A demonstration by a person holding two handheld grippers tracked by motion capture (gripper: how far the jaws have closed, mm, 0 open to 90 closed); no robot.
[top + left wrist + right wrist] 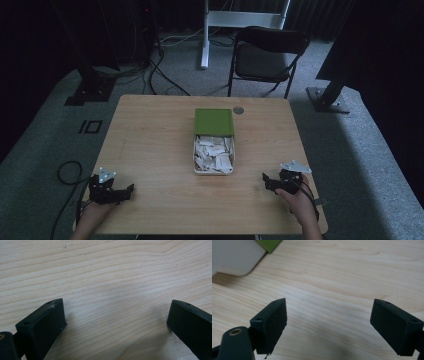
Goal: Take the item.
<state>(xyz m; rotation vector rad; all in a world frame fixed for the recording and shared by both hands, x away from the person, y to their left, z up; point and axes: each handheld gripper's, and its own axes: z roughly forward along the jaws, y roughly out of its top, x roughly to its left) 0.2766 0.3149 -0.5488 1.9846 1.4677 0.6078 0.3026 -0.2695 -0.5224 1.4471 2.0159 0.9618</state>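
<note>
Left hand-held gripper (120, 192) and right hand-held gripper (270, 181): jaws spread wide, nothing between them, parked low at the near corners of the wooden surface (150, 145), well apart from each other. White box (214, 156) of pale paper slips at mid-surface, between the two and apart from both, green lid (214, 121) lying just beyond and touching its far end. Judged barely begun: lid off, contents untouched, any picking or closing still to do.

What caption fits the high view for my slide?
Both tongs, left and right, rest open at the table's near corners; a white box of paper scraps, green lid slid back, sits mid-table.
</note>
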